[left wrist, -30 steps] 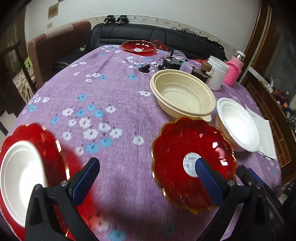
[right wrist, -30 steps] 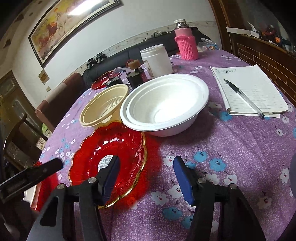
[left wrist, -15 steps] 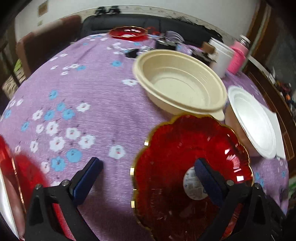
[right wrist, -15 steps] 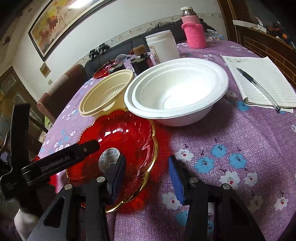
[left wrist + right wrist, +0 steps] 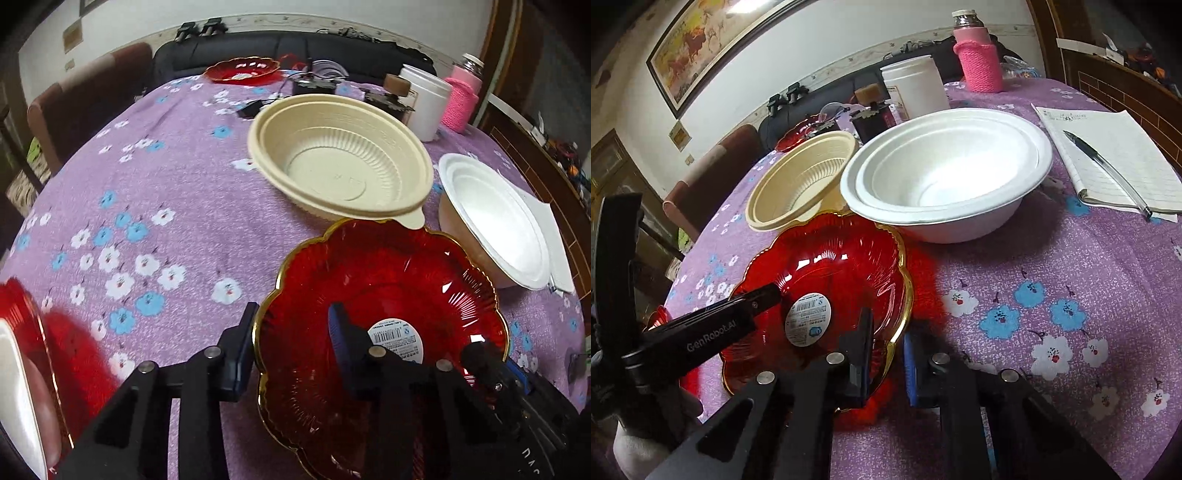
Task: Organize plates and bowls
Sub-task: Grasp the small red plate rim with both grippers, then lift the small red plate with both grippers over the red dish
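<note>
A red scalloped plate (image 5: pixel 388 295) with a gold rim and a barcode sticker lies on the purple flowered cloth. My left gripper (image 5: pixel 293 343) straddles its left rim, one finger outside and one inside. Its jaws are closing, and a gap still shows between the inner finger and the rim. In the right wrist view the red plate (image 5: pixel 831 280) has its near rim pinched by my right gripper (image 5: pixel 888 360), which is shut on it. The left gripper (image 5: pixel 753 306) reaches in from the left there. Just behind the plate stand a beige ribbed bowl (image 5: pixel 343 162) and a white bowl (image 5: pixel 495 221).
Another red plate (image 5: pixel 22 314) holding a white bowl sits at the left edge, and a third red plate (image 5: pixel 242 68) lies far back. A white jar (image 5: pixel 916 88), a pink-sleeved bottle (image 5: pixel 979 62) and a notebook with a pen (image 5: pixel 1108 155) stand beyond and to the right.
My left gripper came down onto the red plate and its jaws narrowed around the left rim. The right gripper's jaws closed on the near rim.
</note>
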`<state>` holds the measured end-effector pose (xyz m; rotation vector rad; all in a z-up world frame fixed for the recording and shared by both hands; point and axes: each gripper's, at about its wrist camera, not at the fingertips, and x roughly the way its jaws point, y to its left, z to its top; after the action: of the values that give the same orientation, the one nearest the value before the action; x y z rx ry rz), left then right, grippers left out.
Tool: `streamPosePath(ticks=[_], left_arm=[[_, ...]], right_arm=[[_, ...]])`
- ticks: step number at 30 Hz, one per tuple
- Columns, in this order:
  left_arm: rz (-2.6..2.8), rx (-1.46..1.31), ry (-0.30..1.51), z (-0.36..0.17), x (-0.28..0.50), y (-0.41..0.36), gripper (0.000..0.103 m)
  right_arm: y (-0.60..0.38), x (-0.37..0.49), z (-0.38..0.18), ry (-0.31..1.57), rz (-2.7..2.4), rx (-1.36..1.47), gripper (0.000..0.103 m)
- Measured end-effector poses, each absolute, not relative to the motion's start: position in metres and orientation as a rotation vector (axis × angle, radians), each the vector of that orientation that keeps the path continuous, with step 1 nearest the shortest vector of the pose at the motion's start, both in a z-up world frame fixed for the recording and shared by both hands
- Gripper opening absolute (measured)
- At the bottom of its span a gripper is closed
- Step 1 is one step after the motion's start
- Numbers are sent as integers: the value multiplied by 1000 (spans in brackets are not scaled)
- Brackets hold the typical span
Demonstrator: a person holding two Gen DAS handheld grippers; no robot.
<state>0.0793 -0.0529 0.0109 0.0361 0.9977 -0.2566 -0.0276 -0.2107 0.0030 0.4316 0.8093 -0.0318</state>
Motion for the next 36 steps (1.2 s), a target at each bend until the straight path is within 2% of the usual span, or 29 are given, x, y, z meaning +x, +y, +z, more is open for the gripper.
streamPosePath(ticks=[21,36], left_arm=[[-256,-92,921,57,31,-5,37],[-215,-224,835,99,-7,94,37]], right_arm=[[-189,-53,31,686,82,430,13],[-105,-66,76,653,178,364,14]])
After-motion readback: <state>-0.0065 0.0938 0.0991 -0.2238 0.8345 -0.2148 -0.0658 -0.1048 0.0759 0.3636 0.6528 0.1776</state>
